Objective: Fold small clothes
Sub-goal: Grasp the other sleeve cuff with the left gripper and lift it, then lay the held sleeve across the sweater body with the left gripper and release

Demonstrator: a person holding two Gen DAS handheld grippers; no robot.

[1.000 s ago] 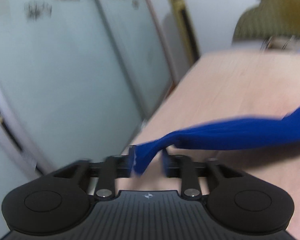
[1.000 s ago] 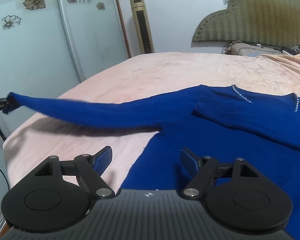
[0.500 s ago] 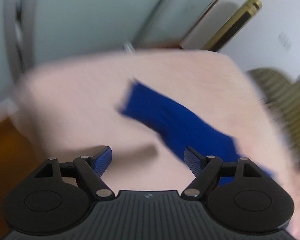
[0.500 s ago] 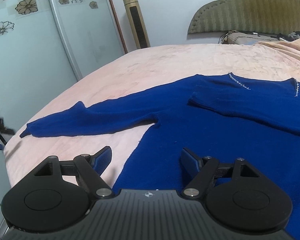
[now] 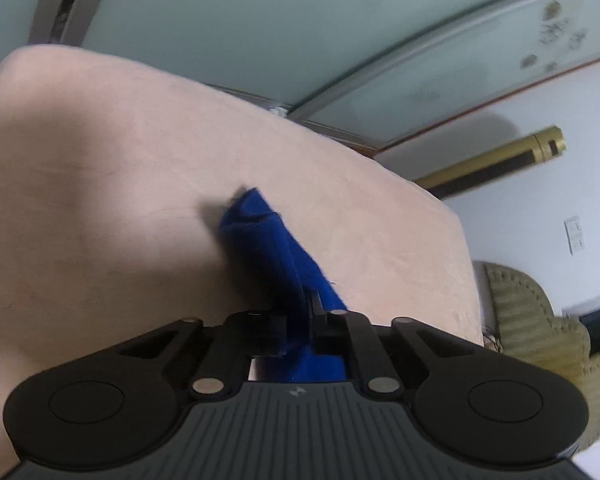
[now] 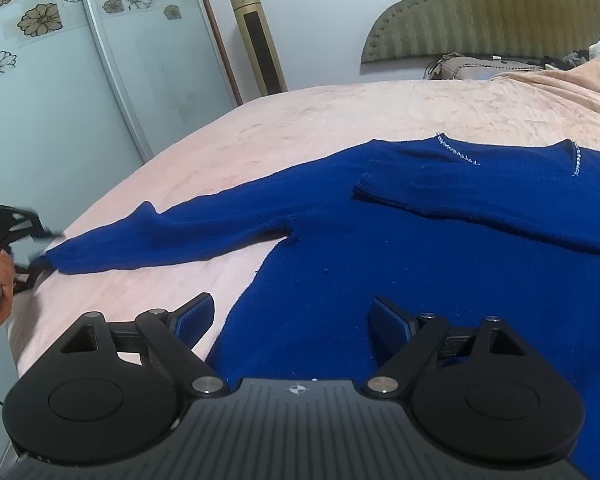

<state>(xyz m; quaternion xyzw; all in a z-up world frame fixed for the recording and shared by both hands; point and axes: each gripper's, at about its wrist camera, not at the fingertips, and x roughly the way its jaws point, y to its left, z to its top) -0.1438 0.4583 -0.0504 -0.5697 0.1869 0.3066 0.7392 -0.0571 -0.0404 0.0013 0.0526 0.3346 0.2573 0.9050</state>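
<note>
A royal-blue knitted sweater (image 6: 440,264) lies flat, front up, on a pink bed (image 6: 340,116). Small silver beads trim its V-neckline. One sleeve is folded across the chest. The other sleeve (image 6: 172,236) stretches straight out toward the bed's edge, its cuff (image 5: 256,220) bunched and lifted slightly off the bedding.

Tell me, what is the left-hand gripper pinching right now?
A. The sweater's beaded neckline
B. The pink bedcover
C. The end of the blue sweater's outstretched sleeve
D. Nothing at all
C: the left gripper is shut on blue fabric, and the right wrist view shows it at the tip of the sleeve stretched across the bed.
</note>
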